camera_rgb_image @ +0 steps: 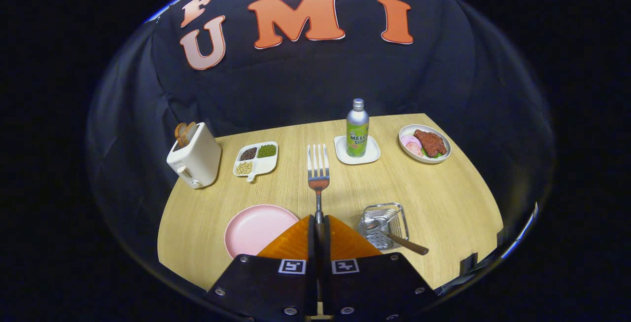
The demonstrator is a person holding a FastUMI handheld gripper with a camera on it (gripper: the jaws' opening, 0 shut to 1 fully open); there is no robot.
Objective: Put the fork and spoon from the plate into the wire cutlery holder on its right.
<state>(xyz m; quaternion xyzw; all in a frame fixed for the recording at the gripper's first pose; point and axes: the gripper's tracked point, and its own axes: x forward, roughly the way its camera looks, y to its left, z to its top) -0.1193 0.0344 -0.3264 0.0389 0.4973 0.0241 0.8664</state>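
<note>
Black cloth closes off the booth behind a pale wooden surface (443, 198), on which the things are laid out. The tool (319, 228) is seen clamped on the handle of the fork (318, 174), both fingers pressed against it, so that the fork is carried lifted, tines forward, beyond the fingertips. It is held by the handle end, presumably so that the fork can be lowered into the holder without the fingers fouling the wires.

The pink plate (256, 228) lies just to the left of the fingers and is seen bare. To the right of the fingers stands the wire cutlery holder (384, 223), with the spoon (394, 235) already resting in it, bowl inside and dark handle leaning out over the rim toward the right. Half of the task is therefore judged done; the fork remains to be brought across and set down.

Farther back, well apart from the working area, a toaster (194, 161) with bread, a divided dish (256, 159) of beans, a bottle (357, 128) on a small white tray (345, 157) and a bowl of food (425, 143) are ranged in a row. They are placed away from the short path between plate and holder, so that path is left free. The protruding spoon handle is judged the one thing the fork could catch on.
</note>
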